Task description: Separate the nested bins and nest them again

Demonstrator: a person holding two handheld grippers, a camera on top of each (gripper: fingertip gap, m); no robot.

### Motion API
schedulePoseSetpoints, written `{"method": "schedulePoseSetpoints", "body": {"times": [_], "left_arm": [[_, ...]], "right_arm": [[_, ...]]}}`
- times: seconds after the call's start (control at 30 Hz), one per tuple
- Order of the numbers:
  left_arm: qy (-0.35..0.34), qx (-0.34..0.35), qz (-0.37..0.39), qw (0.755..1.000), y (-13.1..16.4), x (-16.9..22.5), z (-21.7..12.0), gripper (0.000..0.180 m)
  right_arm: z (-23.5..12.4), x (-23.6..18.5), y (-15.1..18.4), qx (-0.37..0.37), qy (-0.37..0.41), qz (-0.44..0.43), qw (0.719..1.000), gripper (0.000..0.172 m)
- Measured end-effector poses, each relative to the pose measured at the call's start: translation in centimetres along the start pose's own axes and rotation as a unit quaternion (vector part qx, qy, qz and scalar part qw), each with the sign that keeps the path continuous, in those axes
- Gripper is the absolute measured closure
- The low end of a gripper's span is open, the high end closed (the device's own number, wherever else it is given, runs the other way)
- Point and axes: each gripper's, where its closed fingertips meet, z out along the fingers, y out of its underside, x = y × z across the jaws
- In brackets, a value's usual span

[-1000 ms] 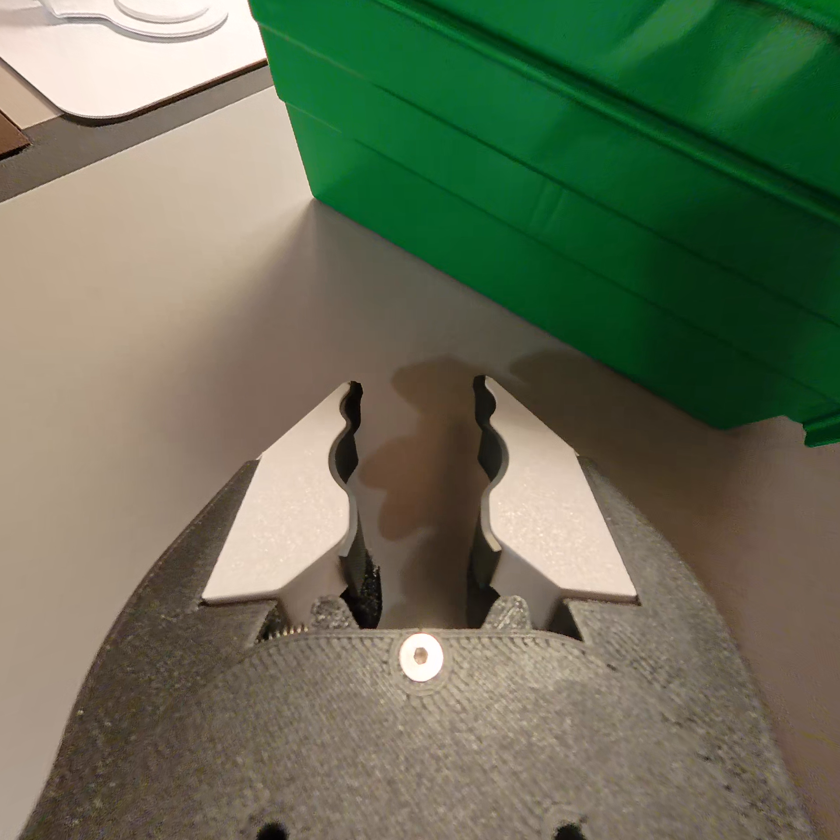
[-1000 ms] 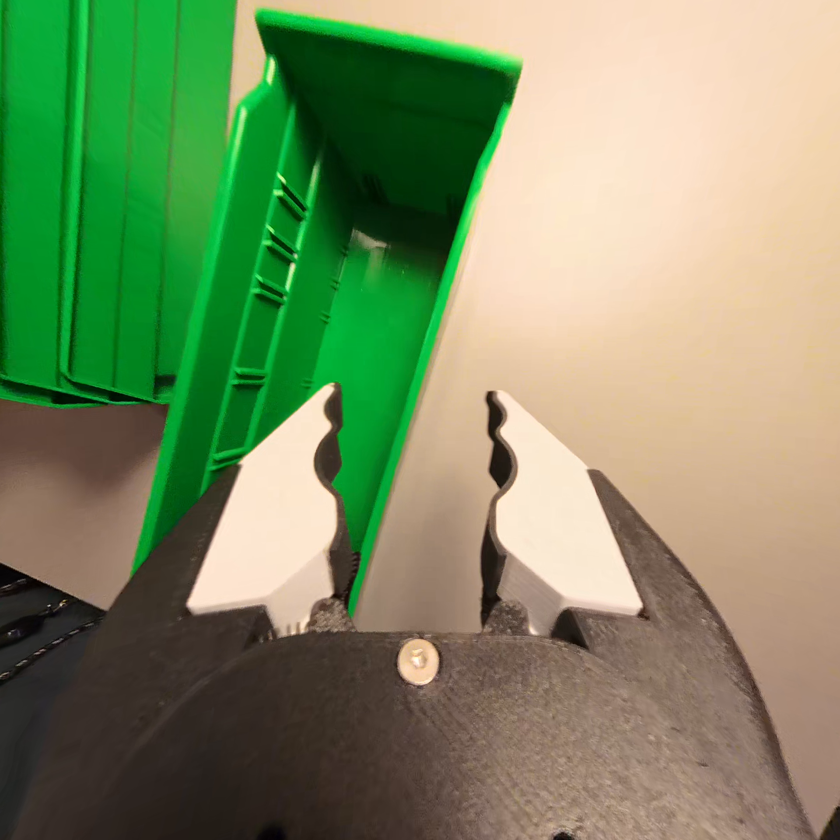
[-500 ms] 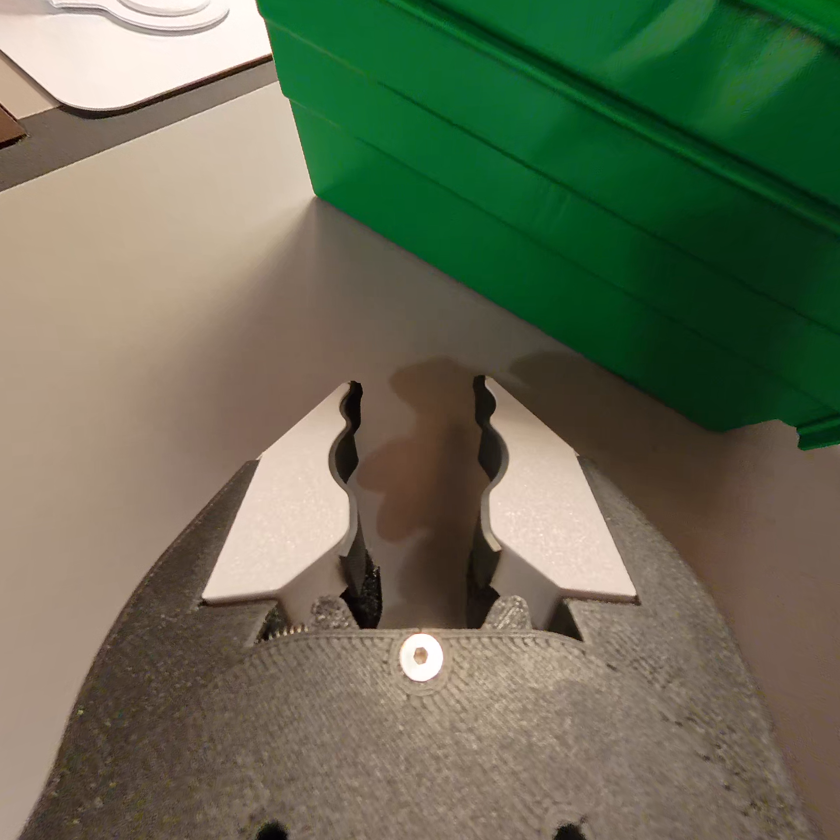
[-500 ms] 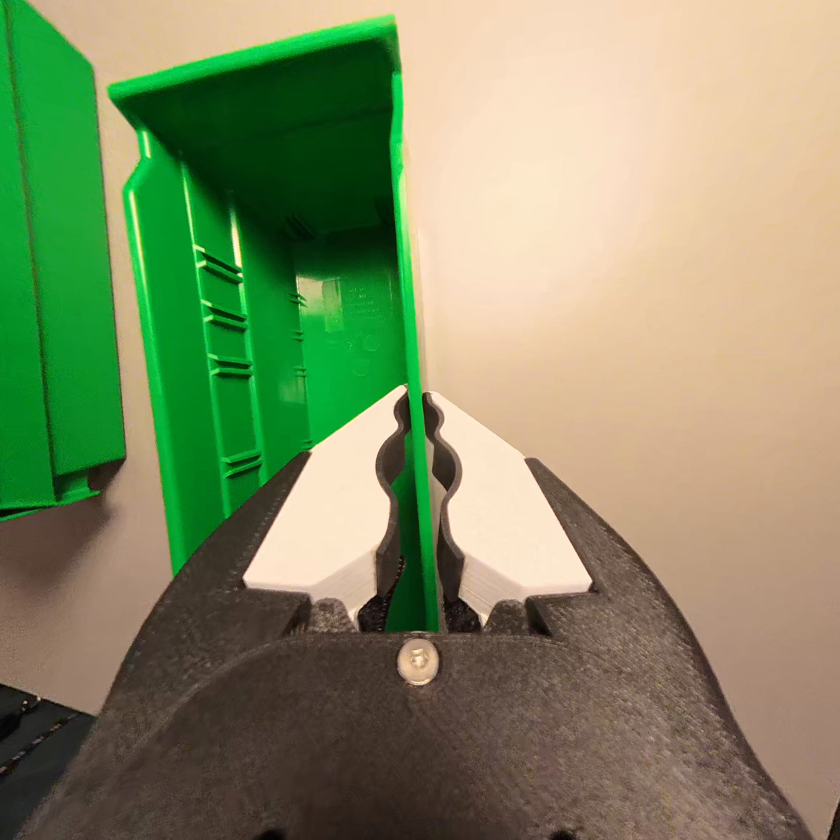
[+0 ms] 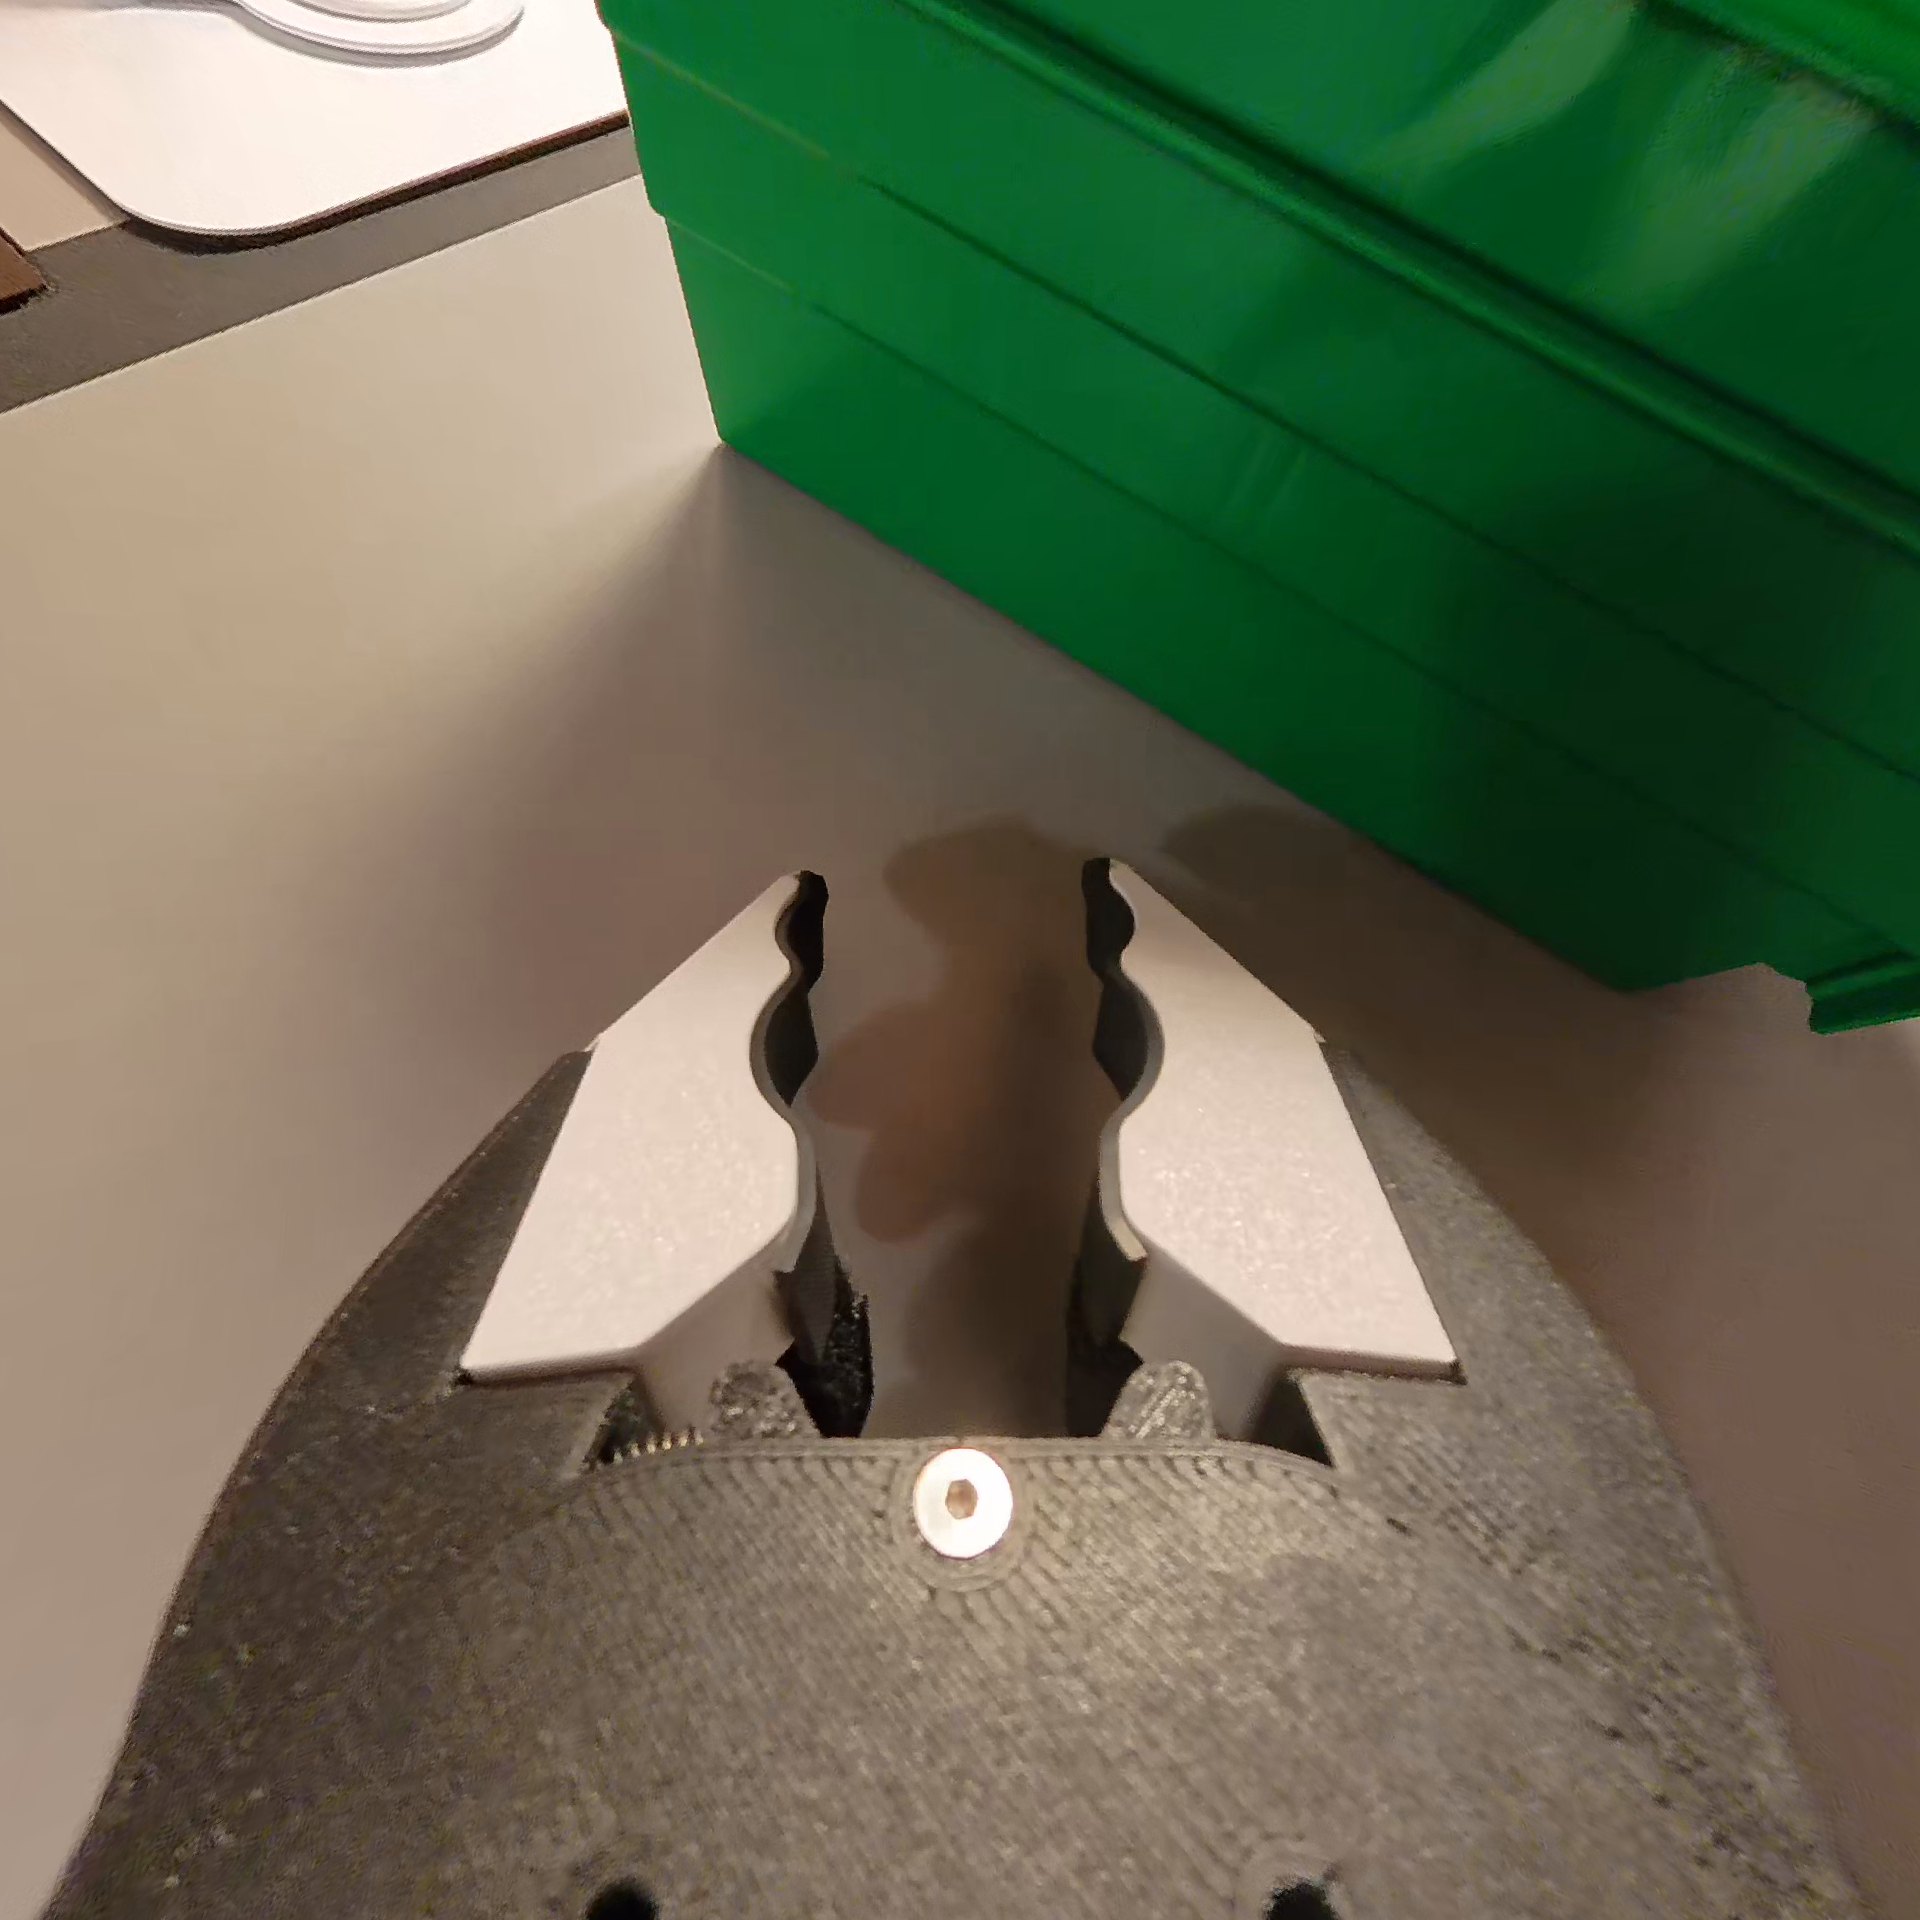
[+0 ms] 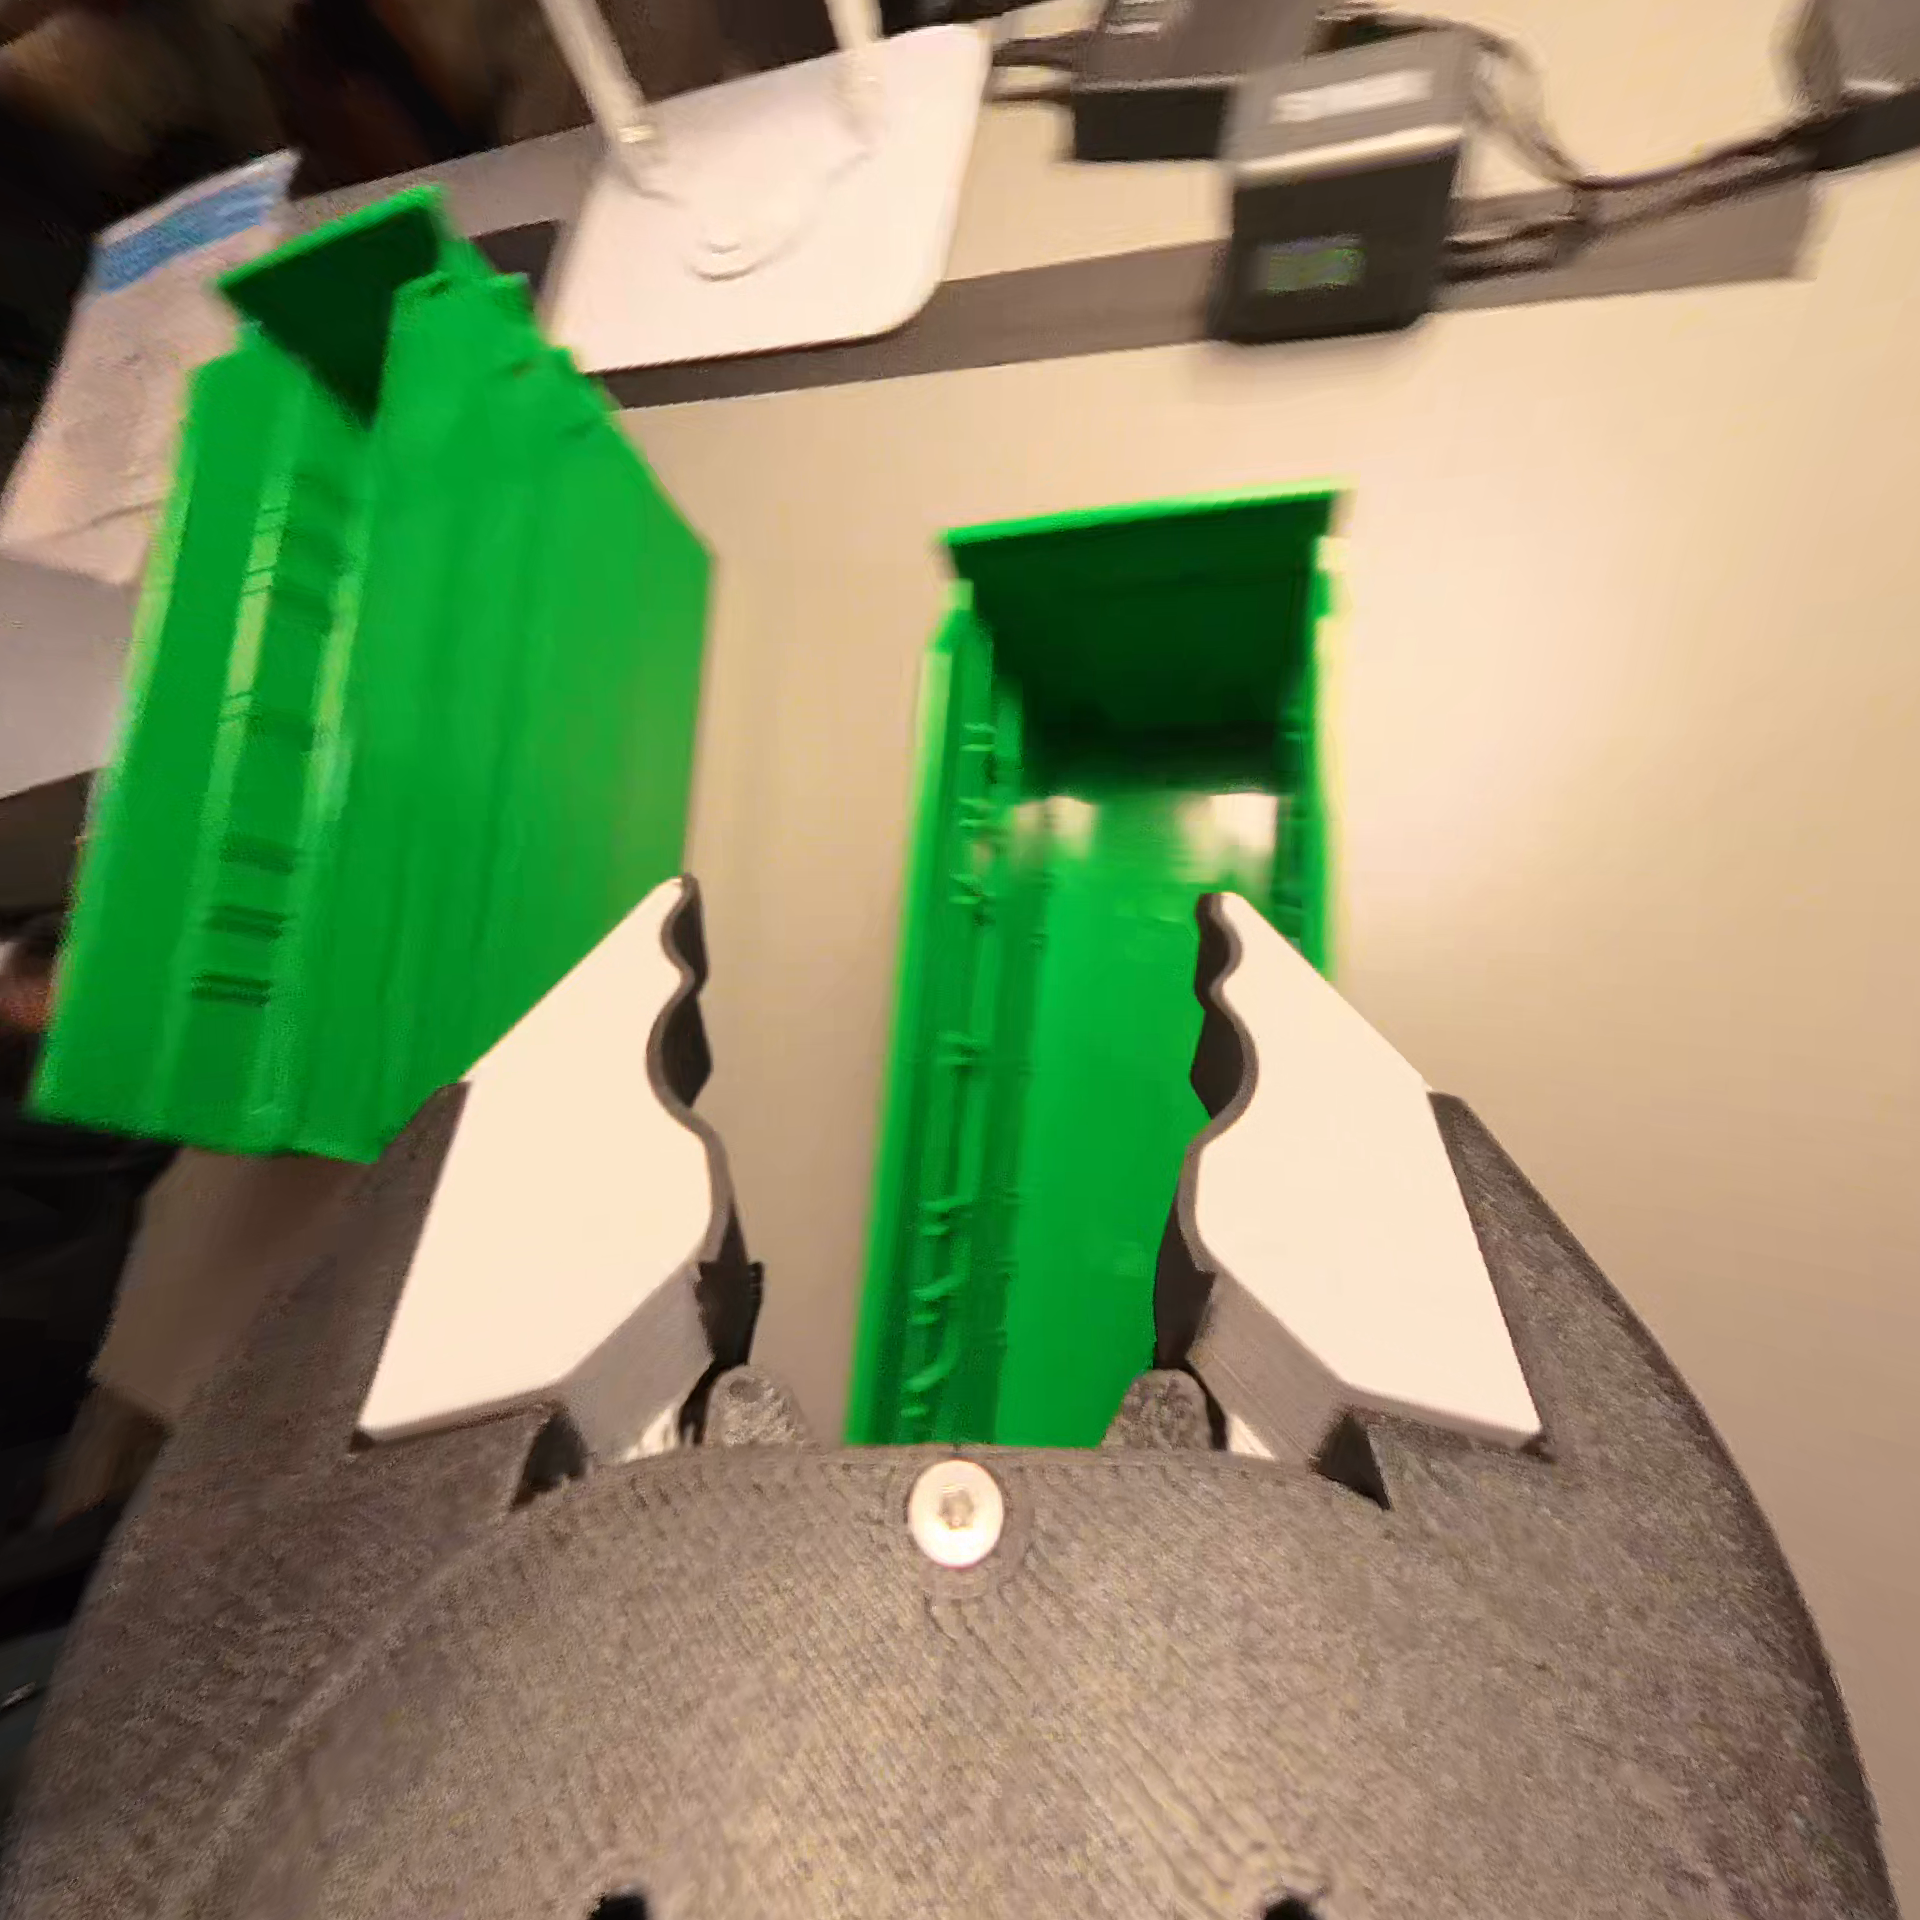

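Near my spread, empty right hand-held gripper (image 6: 951, 904), the single bin (image 6: 1049, 1039) could tip if I clip its wall.

You won't find any writing you can read here. In your right wrist view, the dark box (image 6: 1330, 223) at the back of the tabletop (image 6: 1610, 727) has a pale strip of lettering on top and a small lit screen on its front, both too blurred to make out. The green bins (image 6: 416, 727) show no legible marks in either view.
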Motion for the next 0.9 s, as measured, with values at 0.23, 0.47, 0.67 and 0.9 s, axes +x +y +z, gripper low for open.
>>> {"method": "schedulePoseSetpoints", "body": {"times": [0.23,0.47,0.67,0.9], "left_arm": [[-0.002,0.001,-0.002,1.0,0.0,-0.1,0.0,0.129],[-0.003,-0.001,0.0,1.0,0.0,-0.1,0.0,0.13],[-0.005,-0.003,0.003,1.0,0.1,0.0,0.0,0.13],[-0.006,-0.003,0.003,1.0,0.1,0.0,0.0,0.13]], "right_arm": [[4.9,-16.4,0.4,-0.05,-0.125,-0.102,0.986,0.044],[11.5,-20.8,0.1,-0.15,-0.047,-0.19,0.969,0.038],[13.4,-19.8,-0.1,-0.185,0.016,-0.213,0.959,0.03],[14.4,-19.8,1.6,-0.215,0.015,-0.218,0.952,0.02]]}}
